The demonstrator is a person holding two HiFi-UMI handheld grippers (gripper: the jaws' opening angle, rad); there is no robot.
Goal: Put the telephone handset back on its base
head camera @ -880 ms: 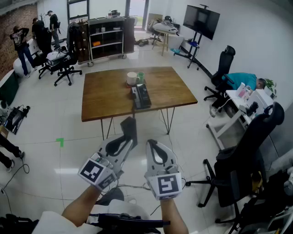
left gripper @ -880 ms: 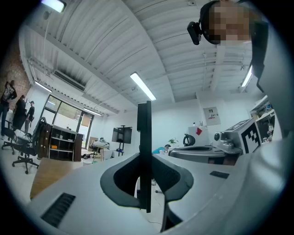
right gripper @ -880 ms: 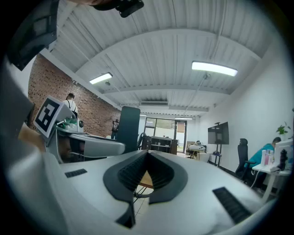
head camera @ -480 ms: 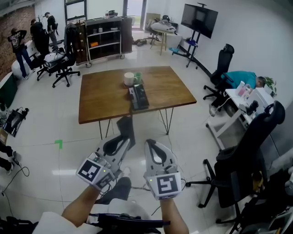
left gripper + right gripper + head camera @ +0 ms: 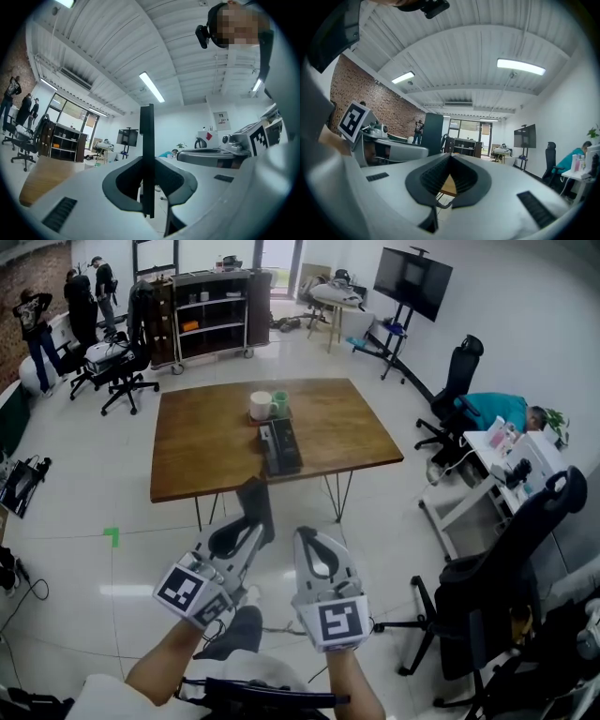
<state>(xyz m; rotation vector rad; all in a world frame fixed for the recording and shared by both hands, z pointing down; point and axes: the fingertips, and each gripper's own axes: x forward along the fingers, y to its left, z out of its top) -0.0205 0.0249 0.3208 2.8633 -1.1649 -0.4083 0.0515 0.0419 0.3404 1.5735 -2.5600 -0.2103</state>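
Note:
A black telephone (image 5: 279,446) lies on the wooden table (image 5: 206,442) ahead, near its front edge, a few steps from both grippers. In the head view my left gripper (image 5: 255,521) is shut on a dark flat oblong piece (image 5: 255,505) that sticks out forward past its jaws. The left gripper view shows that piece (image 5: 146,140) edge-on as a thin dark plate clamped between the pads. My right gripper (image 5: 305,538) is held beside the left one, shut, with nothing in it. Its pads meet at the tip in the right gripper view (image 5: 450,157).
A white mug (image 5: 262,405) and a green cup (image 5: 281,401) stand behind the telephone. Black office chairs (image 5: 487,596) and a white desk (image 5: 487,465) are on the right. A shelf unit (image 5: 211,320) and people (image 5: 33,324) are at the back left.
The table has come a little closer and drifted left in the head view. Both grippers keep the same pose, the left still shut on the dark piece.

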